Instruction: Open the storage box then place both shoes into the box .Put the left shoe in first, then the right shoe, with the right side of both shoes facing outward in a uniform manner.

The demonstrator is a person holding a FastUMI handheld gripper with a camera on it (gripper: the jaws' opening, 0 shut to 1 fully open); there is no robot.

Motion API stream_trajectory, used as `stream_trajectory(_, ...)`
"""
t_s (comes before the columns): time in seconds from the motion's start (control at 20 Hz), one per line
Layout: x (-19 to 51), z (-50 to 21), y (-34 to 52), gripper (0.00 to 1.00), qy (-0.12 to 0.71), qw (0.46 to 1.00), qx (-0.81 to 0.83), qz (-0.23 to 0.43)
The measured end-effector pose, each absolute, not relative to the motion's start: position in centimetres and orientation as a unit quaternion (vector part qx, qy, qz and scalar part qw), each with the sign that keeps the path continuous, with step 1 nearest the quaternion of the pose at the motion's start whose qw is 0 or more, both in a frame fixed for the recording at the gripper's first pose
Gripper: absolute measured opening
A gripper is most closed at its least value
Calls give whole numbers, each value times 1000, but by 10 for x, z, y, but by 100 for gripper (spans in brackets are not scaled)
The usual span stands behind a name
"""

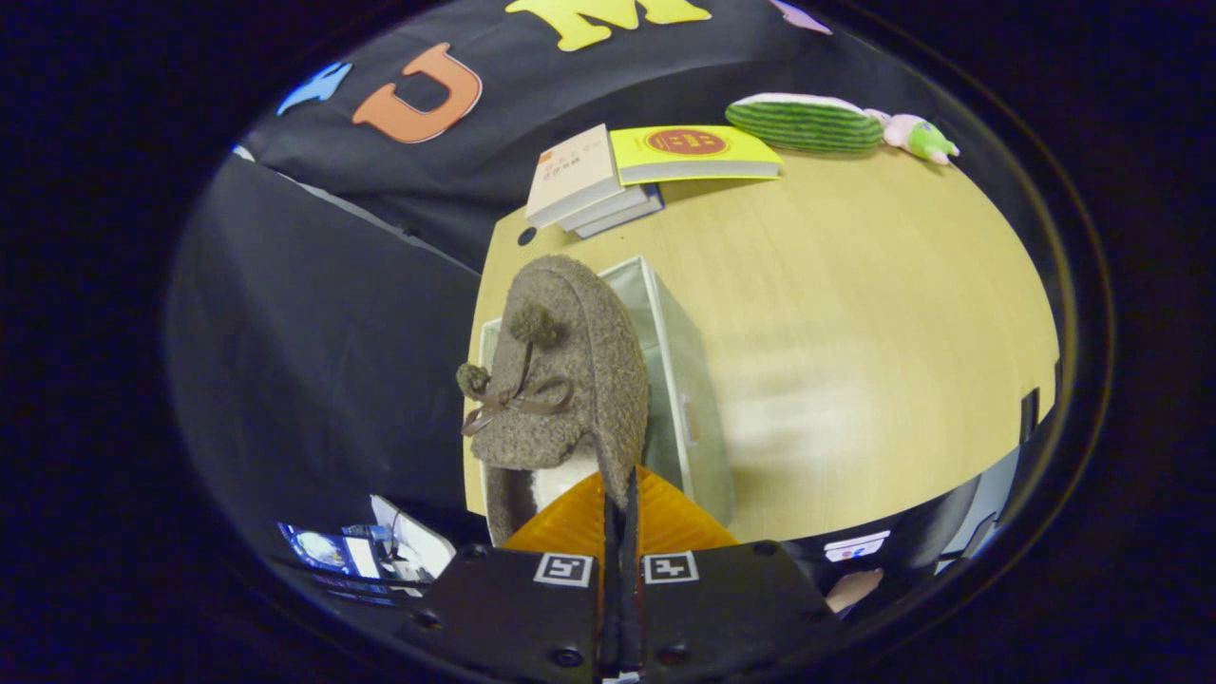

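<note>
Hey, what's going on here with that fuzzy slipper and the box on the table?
A hand-held claw is shut on the heel edge of a brown fuzzy slipper, holding it up over the open storage box on the wooden table. The slipper has a bow with pom-poms. Beyond the box lie stacked books, a yellow book and plush toys.

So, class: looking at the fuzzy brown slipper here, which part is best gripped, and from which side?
The thin heel-side collar wall of the slipper, approached from behind its open heel end. That edge is narrow enough for the tongs, which are pinched on it, while the toe is bulky and rounded above the storage box.
</note>
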State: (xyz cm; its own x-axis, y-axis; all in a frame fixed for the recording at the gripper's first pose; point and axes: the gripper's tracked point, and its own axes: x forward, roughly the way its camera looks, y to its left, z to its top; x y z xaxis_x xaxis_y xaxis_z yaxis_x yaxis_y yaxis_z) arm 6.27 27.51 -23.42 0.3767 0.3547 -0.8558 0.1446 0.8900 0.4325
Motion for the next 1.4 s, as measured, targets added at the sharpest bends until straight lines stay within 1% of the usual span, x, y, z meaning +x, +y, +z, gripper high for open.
stream_trajectory(0.1, 61, -242, 273, 6, 562, 792, 232, 64)
stream_trajectory(0.15, 59, -242, 277, 9, 563, 787, 242, 73)
stream_trajectory(0.2, 58, -239, 279, 15, 563, 784, 251, 75)
stream_trajectory(0.25, 59, -240, 281, 23, 559, 786, 253, 77)
stream_trajectory(0.3, 57, -234, 278, 25, 556, 789, 249, 81)
stream_trajectory(0.35, 59, -234, 280, 30, 550, 794, 245, 84)
stream_trajectory(0.4, 61, -229, 280, 32, 543, 799, 244, 88)
stream_trajectory(0.55, 58, -216, 281, 57, 520, 817, 222, 115)
stream_trajectory(0.7, 61, -207, 272, 84, 494, 839, 197, 116)
stream_trajectory(0.9, 70, -182, 254, 86, 424, 882, 164, 126)
stream_trajectory(0.95, 74, -175, 245, 90, 397, 898, 146, 122)
stream_trajectory(1.1, 81, -140, 222, 90, 315, 935, 118, 112)
stream_trajectory(1.15, 85, -124, 208, 90, 270, 950, 117, 101)
stream_trajectory(1.2, 85, -109, 202, 90, 233, 960, 116, 102)
stream_trajectory(1.3, 70, -86, 188, 97, 177, 971, 122, 99)
stream_trajectory(1.4, 59, -67, 165, 97, 130, 981, 114, 87)
